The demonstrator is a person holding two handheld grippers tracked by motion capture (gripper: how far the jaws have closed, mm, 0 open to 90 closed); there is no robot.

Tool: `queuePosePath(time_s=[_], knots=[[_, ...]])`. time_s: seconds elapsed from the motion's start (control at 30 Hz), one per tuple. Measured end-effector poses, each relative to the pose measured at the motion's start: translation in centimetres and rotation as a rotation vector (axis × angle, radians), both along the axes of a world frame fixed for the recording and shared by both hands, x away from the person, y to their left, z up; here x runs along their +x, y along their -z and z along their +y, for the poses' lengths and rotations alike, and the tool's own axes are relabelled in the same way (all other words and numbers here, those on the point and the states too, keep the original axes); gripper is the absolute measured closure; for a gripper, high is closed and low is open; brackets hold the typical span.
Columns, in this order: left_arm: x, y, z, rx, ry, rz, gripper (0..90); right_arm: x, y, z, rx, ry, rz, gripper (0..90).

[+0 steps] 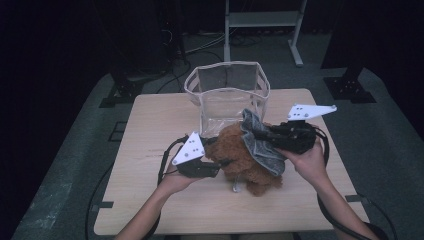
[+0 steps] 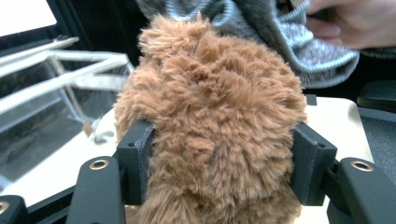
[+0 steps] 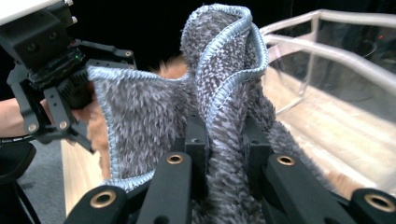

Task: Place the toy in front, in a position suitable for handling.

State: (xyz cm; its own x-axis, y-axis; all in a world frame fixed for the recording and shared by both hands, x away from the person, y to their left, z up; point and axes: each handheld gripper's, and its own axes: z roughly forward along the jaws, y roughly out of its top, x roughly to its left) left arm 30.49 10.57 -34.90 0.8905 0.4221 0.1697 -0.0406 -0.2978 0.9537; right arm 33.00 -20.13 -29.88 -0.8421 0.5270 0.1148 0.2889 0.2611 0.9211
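- While a person's two hands work at a wooden table (image 1: 150, 125), a brown plush toy (image 1: 245, 157) lies near its middle, just in front of a clear bag (image 1: 227, 92) that stands open at the far edge.
- Left gripper (image 1: 212, 167) comes in from the left at the toy's near side; in the left gripper view its jaws stand partly open with the plush toy (image 2: 210, 126) between them, fur bulging against both pads.
- Right gripper (image 1: 260, 135) reaches in from the right, over the toy; its jaws are nearly closed, pinching a fold of grey cloth (image 3: 219, 107).
- Grey cloth (image 1: 262, 145), edged in pale blue, drapes over the toy's right side.
- In the right gripper view the left gripper (image 3: 70, 112) shows at the left, beyond the cloth.
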Motion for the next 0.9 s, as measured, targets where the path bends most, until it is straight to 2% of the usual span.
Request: queuePosePath(time_s=[0.03,0.1,0.13,0.17,0.2,0.27,0.3,0.33,0.37,0.4,0.47,0.5,0.53,0.57,0.6,0.67,0.77,0.87,0.9], knots=[[0.0,0.0,0.0,0.0,0.0,0.0,35.4,0.0,0.5,0.2,-0.004,0.004,-0.001,76.7],[-0.1,1.1,1.7,-0.032,-0.027,0.031,35.3,0.3,1.7,0.6,-0.025,0.012,0.008,76.7],[-0.1,1.5,2.3,-0.037,-0.035,0.048,35.0,0.5,2.4,0.8,-0.032,0.011,0.022,76.7],[-0.1,1.5,2.3,-0.037,-0.035,0.048,34.5,0.6,3.2,1.1,-0.045,0.01,0.038,76.7],[-0.1,2.4,3.3,-0.045,-0.053,0.074,34.1,0.8,4.0,1.5,-0.057,0.004,0.053,76.7],[-0.3,3.3,4.4,-0.046,-0.07,0.104,33.2,1.1,5.3,2.3,-0.066,-0.011,0.081,76.8],[-0.3,3.3,4.4,-0.046,-0.07,0.104,32.9,1.1,5.3,2.3,-0.066,-0.011,0.081,76.8],[-0.5,4.1,5.4,-0.046,-0.082,0.132,32.5,1.3,6.0,3.3,-0.071,-0.022,0.094,76.9],[-0.5,4.1,5.4,-0.046,-0.082,0.132,31.9,1.4,6.2,3.7,-0.083,-0.029,0.097,76.9],[-0.7,5.0,6.5,-0.031,-0.097,0.154,31.0,1.4,6.5,4.2,-0.098,-0.033,0.097,76.9],[-0.9,5.7,7.7,-0.037,-0.111,0.176,29.2,1.4,6.8,5.0,-0.129,-0.045,0.098,76.8],[-0.9,5.7,7.7,-0.037,-0.111,0.176,29.1,1.4,7.0,5.3,-0.147,-0.048,0.095,76.8],[-1.3,6.0,8.7,-0.042,-0.13,0.165,29.3,1.4,7.1,5.5,-0.156,-0.051,0.1,76.8],[-1.3,6.0,8.7,-0.042,-0.13,0.165,29.0,1.4,7.1,5.5,-0.156,-0.051,0.1,76.8],[-1.6,6.0,9.4,-0.057,-0.142,0.161,28.5,1.5,7.7,5.7,-0.179,-0.058,0.113,76.8],[-1.6,5.9,9.7,-0.051,-0.146,0.154,27.3,1.6,8.3,6.0,-0.176,-0.067,0.127,76.9],[-1.5,5.9,9.5,-0.041,-0.14,0.144,26.1,1.4,8.4,6.2,-0.178,-0.066,0.117,76.8],[-1.3,5.7,8.0,-0.029,-0.102,0.12,24.4,1.1,8.1,6.0,-0.182,-0.074,0.115,76.7],[-1.3,5.7,8.0,-0.029,-0.102,0.12,23.7,1.1,8.1,6.0,-0.182,-0.074,0.115,76.7]])
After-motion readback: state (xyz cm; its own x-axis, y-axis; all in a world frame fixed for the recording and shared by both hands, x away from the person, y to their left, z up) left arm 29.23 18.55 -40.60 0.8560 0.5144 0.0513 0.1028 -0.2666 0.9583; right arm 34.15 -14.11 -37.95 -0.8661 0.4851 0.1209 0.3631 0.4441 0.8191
